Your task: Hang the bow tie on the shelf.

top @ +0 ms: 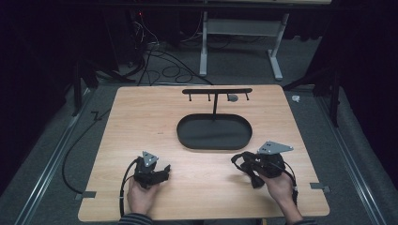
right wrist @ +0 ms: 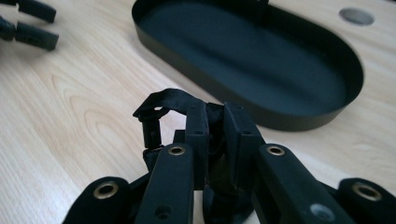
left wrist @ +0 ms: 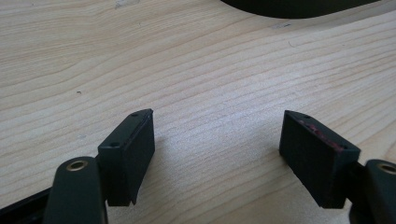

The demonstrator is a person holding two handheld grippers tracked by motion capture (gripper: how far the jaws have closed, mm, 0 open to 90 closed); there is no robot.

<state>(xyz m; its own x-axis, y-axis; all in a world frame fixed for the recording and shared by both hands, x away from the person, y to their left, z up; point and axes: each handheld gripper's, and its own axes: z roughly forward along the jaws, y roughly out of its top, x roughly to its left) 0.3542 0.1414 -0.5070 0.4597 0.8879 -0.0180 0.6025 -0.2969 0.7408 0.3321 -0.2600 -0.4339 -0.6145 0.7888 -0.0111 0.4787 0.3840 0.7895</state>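
My right gripper [right wrist: 217,112] is shut on a black strap-like band [right wrist: 163,100]; the band loops up and over to the left of the jaws. In the high view the right gripper [top: 248,165] is held just above the table's near right, with the band [top: 238,161] curling off its left side. My left gripper [left wrist: 217,135] stands open over bare wood with nothing between its pads. It sits at the near left [top: 164,171] in a hand. A black oval tray [top: 187,140] lies mid-table, just beyond the right gripper [right wrist: 299,122].
A thin post rises from the tray's far side and carries a black bar with hooks [top: 217,90]. A small grey round thing [top: 232,97] lies near that bar. The wooden table [top: 141,117] ends close behind both hands. The left gripper's jaws [right wrist: 32,23] show far off.
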